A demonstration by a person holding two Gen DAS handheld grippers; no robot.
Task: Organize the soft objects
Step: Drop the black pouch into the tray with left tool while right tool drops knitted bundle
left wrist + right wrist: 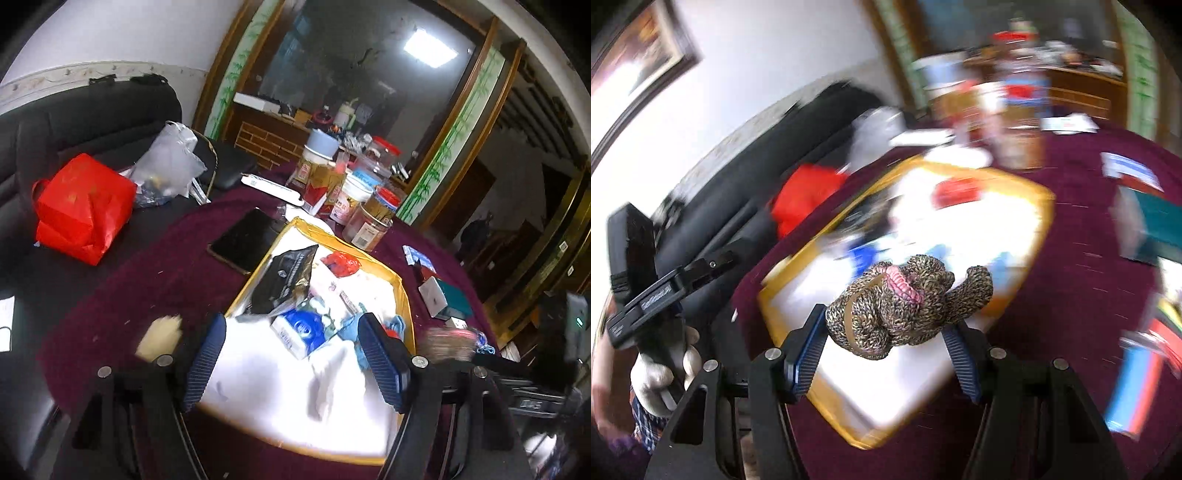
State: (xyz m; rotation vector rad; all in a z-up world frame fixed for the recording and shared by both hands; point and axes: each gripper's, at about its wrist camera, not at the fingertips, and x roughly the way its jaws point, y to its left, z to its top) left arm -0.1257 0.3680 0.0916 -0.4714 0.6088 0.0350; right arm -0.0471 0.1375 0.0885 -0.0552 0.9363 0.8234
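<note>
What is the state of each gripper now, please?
Left gripper: open, nothing between its fingers, above the yellow-rimmed box.
Right gripper: closed on the knitted bundle, holding it over the box.

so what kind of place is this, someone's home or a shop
Most likely a lived-in home, a sitting or dining room. A black upholstered sofa sits beside a table under a dark maroon cloth, crowded with lidded food jars, and a framed picture hangs on the wall.
</note>
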